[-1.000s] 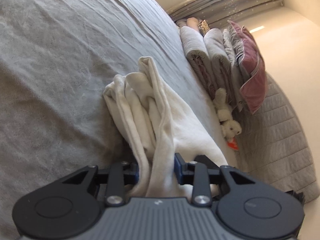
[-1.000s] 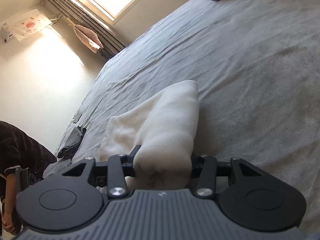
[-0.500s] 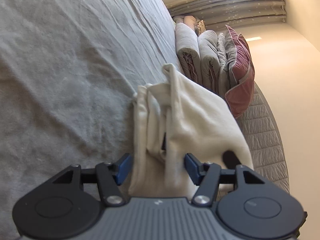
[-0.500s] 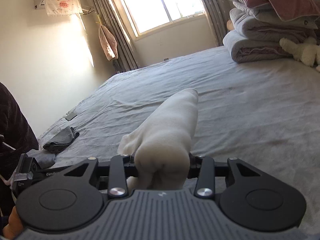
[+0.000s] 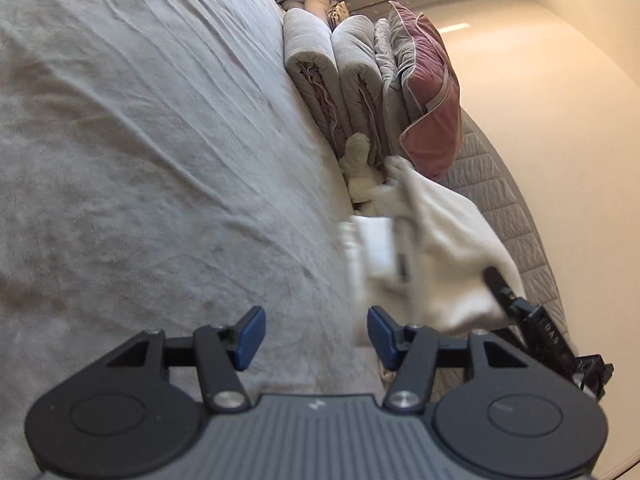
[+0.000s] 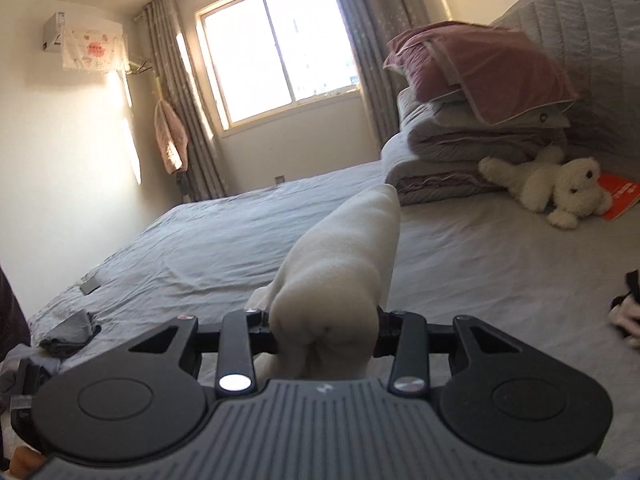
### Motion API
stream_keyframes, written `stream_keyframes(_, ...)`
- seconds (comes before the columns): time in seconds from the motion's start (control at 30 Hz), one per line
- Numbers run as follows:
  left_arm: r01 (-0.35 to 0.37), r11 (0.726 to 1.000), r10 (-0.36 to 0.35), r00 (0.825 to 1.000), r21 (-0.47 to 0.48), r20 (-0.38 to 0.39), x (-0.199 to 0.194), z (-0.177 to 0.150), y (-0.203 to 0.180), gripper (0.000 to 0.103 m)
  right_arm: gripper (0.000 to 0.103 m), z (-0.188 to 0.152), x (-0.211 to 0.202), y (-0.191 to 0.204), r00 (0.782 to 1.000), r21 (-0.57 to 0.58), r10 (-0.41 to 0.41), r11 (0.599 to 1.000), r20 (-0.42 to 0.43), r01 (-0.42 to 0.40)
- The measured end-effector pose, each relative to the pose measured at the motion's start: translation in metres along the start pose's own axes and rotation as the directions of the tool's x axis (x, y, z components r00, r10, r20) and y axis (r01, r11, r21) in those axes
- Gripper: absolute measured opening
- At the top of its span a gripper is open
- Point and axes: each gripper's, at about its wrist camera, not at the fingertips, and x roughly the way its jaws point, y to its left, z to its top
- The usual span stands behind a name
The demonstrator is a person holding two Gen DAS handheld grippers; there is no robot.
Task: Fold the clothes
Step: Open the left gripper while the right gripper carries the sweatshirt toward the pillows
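1. Jaws of the left gripper (image 5: 313, 332) stand wide apart, blue pads (image 5: 250, 332) facing each other with only grey bed cover (image 5: 140, 152) showing between them.
2. Just past the right-hand pad hangs the cream garment (image 5: 444, 256), bunched and blurred, off to the right of the gap and gripped by neither pad.
3. Beyond that cloth, at the lower right of the left wrist view, a black bar of the right gripper (image 5: 532, 320) reaches into the fabric.
4. Jaws of the right gripper (image 6: 326, 326) are clamped on the garment (image 6: 340, 276); a thick rolled bundle fills the gap between the fingers and juts forward and up, lifted off the cover, while a loose fold trails down on the left side.
5. Under the bundle the bed cover (image 6: 208, 248) spreads wrinkled toward the window (image 6: 276, 56).
6. At the head of the bed lies a stack of folded quilts (image 6: 452, 152) with a dusky pink pillow (image 6: 480, 68) on top, leaning against the padded headboard (image 6: 580, 12).
7. A white plush dog (image 6: 560, 188) lies in front of the stack, its head just beside an orange booklet (image 6: 618, 196).
8. Near the left edge of the bed lies a crumpled dark grey cloth (image 6: 68, 332), with a small flat dark object (image 6: 89, 284) a little beyond it.
9. A pink towel (image 6: 170, 140) hangs by the curtain (image 6: 188, 120) left of the window.
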Motion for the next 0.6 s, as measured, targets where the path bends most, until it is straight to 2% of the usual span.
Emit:
stream_keyframes(0.2,-0.019,1.000,0.019,1.000,0.005,0.000,0.001,0.001,0.003,0.057,0.041,0.052,-0.038,-0.133,0.990,0.164,-0.107,0.982,0.097,0.090)
stream_keyframes(0.37,-0.039,0.999,0.039,0.999,0.026,-0.004,0.005,0.000,0.002,0.057,0.041,0.051,-0.050,-0.252,0.986,0.322,-0.132,0.942,0.097,0.095)
stream_keyframes(0.6,-0.047,0.998,0.047,0.999,0.032,-0.009,0.004,0.001,0.004,0.057,0.041,0.039,-0.047,-0.311,0.986,0.309,-0.166,0.937,-0.010,0.161)
